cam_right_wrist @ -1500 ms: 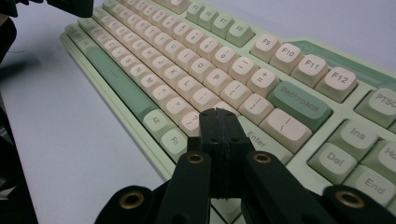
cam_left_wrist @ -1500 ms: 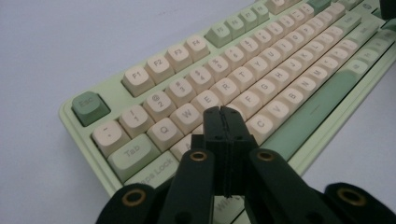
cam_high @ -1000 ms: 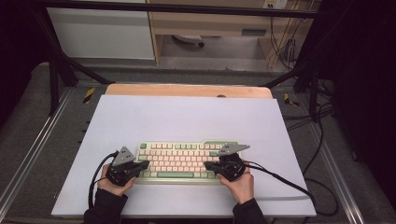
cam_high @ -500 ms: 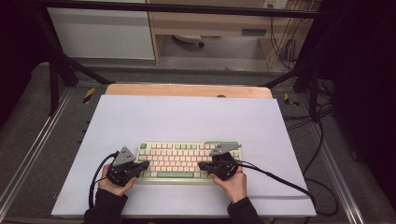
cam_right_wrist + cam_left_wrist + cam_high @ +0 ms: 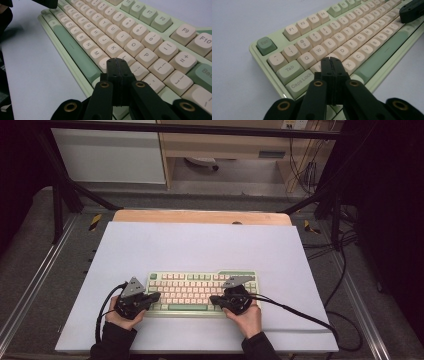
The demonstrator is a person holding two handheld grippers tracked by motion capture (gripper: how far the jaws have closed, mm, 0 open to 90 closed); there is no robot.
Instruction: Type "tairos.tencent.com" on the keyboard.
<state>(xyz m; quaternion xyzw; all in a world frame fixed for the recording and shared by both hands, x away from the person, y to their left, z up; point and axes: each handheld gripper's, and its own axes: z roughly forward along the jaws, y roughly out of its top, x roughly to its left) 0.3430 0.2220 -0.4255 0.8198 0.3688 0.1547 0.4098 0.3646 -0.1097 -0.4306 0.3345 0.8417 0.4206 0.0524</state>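
A pale lilac-white mat (image 5: 200, 250) covered most of a wooden table (image 5: 200, 216), whose bare top edge showed as a strip at twelve o'clock. The mat was plain and unmarked. Around the table ran a grey floor (image 5: 30, 270) with metal rails along both sides, and small yellow-and-black markers lay near the table's far corners. Dark frame struts (image 5: 60, 195) slanted down at ten and two o'clock. Beyond the table, at twelve o'clock, stood a white cabinet front (image 5: 107, 155) and a light wooden unit (image 5: 225, 145). Cables (image 5: 305, 170) hung at one o'clock, and more trailed over the floor at three to four o'clock.

The keyboard (image 5: 202, 292), cream keys on a light green case, lay on the mat toward six o'clock, square to the table's near edge.

The left gripper (image 5: 156, 297) sat over the keyboard's nine o'clock end; in the left gripper view its jaws were pressed fully together with nothing between them, the tips over the keys beside Caps Lock. The right gripper (image 5: 214, 300) sat over the three o'clock part of the keyboard, jaws likewise closed tight and empty, the tips by the K and L keys in the right gripper view. A black cable (image 5: 300, 315) ran from it across the mat toward four o'clock.
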